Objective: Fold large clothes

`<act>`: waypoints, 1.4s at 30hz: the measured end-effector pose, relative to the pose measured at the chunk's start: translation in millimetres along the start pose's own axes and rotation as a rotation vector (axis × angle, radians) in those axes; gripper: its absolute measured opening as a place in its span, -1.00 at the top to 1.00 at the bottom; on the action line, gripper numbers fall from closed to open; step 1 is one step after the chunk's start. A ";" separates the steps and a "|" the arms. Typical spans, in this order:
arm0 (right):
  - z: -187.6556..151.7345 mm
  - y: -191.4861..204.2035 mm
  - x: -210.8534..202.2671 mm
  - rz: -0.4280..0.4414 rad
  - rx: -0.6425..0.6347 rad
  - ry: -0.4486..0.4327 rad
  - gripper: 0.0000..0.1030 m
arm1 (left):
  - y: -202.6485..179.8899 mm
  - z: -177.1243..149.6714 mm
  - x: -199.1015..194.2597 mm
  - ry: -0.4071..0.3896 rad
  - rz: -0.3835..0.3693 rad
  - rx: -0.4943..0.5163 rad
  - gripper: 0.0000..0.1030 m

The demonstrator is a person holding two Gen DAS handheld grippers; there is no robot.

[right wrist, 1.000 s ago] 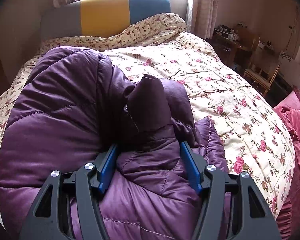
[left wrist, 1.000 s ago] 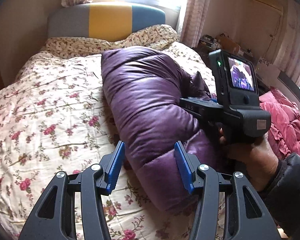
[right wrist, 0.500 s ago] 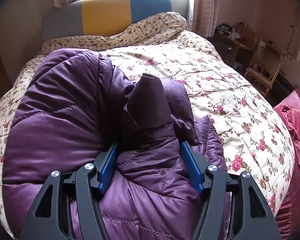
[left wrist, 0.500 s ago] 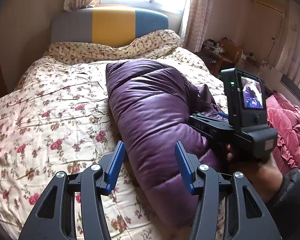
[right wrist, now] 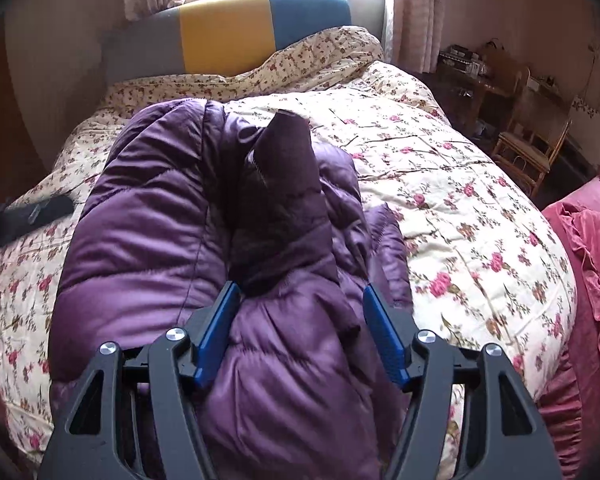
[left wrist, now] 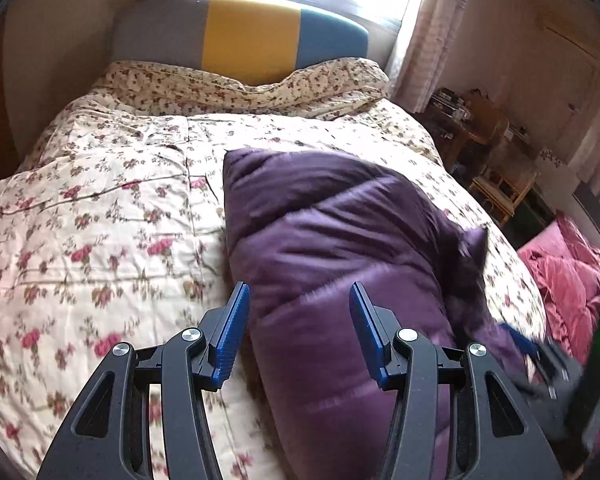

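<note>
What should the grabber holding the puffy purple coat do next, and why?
Probably lay that bunched part down flat on the purple coat. The right gripper pinches a thick fold with the dark cuff sticking up, so the bundle looks untidy. The left gripper is open and holds nothing.

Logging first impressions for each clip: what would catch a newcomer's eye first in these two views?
A bulky purple down jacket, folded into a thick bundle, lies in the middle of the bed's floral quilt. Behind it stands a headboard in grey, yellow and teal blocks under a bright window. The right gripper has jacket padding between its blue pads, while the left gripper hangs open above the bundle's edge.
</note>
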State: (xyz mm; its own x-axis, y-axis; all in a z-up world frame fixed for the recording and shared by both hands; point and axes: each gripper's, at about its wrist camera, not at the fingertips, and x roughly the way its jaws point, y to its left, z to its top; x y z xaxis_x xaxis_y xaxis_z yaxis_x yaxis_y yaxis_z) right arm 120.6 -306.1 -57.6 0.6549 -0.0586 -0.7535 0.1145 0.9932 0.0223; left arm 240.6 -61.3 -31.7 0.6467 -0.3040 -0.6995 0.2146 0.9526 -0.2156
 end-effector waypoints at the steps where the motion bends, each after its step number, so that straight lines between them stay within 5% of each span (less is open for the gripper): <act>1: -2.6 2.2 -0.8 -0.017 -0.027 0.002 -0.12 | 0.2 6.2 5.1 0.004 0.001 -0.001 0.00; 8: -23.5 -2.3 16.2 -0.032 -0.032 0.036 -0.10 | -7.3 14.5 53.7 0.072 0.021 0.018 0.00; 16: -43.5 -3.4 33.6 -0.036 -0.019 -0.019 -0.11 | -18.8 -15.0 99.0 0.101 0.080 0.117 0.00; 42: 39.4 21.0 -9.7 -0.110 0.030 -0.105 -0.13 | -11.3 -4.8 54.0 0.008 0.087 0.056 0.00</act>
State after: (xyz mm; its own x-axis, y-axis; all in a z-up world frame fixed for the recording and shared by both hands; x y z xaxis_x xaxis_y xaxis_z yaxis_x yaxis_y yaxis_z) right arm 146.1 -288.6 -23.9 0.7115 -0.1788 -0.6796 0.2110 0.9768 -0.0361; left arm 269.6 -88.4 -70.4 0.6590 -0.2197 -0.7194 0.1982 0.9733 -0.1156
